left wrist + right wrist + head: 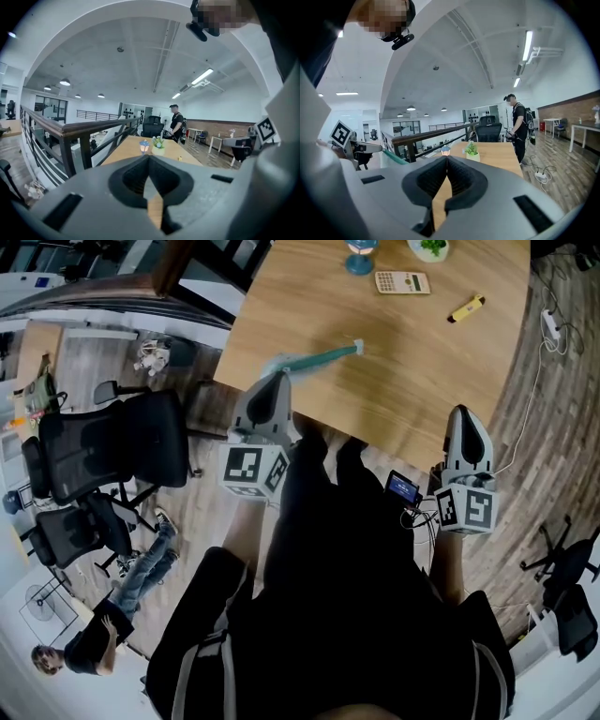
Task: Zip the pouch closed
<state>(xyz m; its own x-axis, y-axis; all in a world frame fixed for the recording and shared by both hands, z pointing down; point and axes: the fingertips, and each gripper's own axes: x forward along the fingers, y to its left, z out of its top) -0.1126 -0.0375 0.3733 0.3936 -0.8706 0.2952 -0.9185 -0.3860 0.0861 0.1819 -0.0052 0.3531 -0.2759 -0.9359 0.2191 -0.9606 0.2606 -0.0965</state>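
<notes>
Both jaw pairs are pressed together. The teal pouch (323, 356) reaches from the tip of my left hand-held gripper (277, 379) out over the worktop (422, 371); I cannot tell whether it is pinched. My right hand-held gripper (466, 414) is empty by the worktop's near corner.
</notes>
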